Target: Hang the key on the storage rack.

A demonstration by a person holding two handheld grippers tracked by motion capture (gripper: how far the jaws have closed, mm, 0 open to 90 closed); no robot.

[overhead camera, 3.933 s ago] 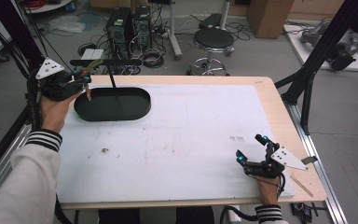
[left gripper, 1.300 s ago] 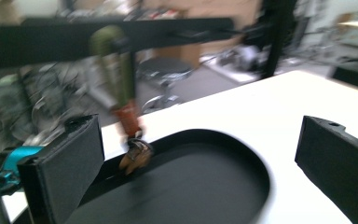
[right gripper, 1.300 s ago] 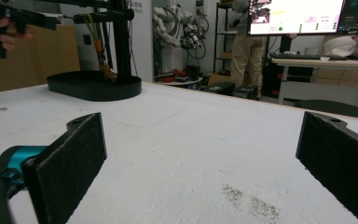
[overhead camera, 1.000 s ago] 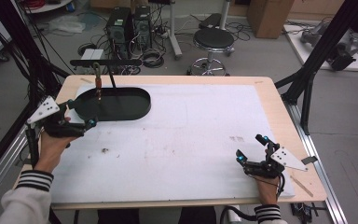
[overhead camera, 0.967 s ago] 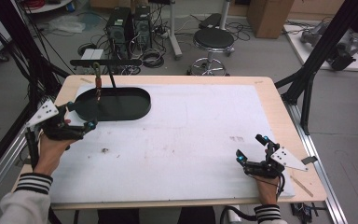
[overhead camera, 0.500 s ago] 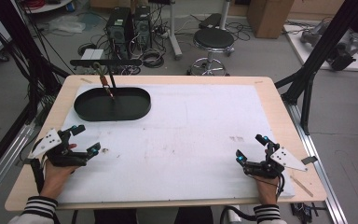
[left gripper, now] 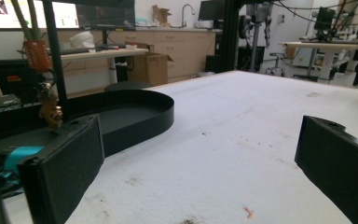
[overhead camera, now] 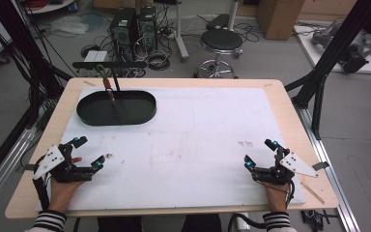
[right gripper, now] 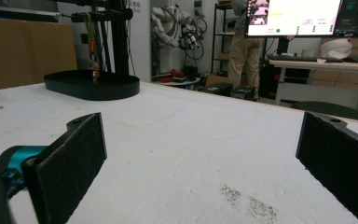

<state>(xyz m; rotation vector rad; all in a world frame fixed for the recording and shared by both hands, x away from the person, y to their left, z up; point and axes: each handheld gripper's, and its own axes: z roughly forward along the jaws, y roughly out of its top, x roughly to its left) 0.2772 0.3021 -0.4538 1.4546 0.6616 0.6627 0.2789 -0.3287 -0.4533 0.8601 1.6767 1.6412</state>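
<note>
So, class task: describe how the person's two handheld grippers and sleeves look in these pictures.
Each hand carries a black two-jaw tool: the left gripper and the right gripper have flat black pads, teal-blue fittings near the jaw tips, and a grey three-cornered plate on top. A black cable trails from each. The sleeves have black-and-white striped cuffs.

- left gripper (overhead camera: pixel 88 153) low near table's (overhead camera: pixel 183 203) front-left corner, jaws wide apart, nothing held
- right gripper (overhead camera: pixel 260 153) low near table's front-right corner, jaws wide apart, nothing held
</note>
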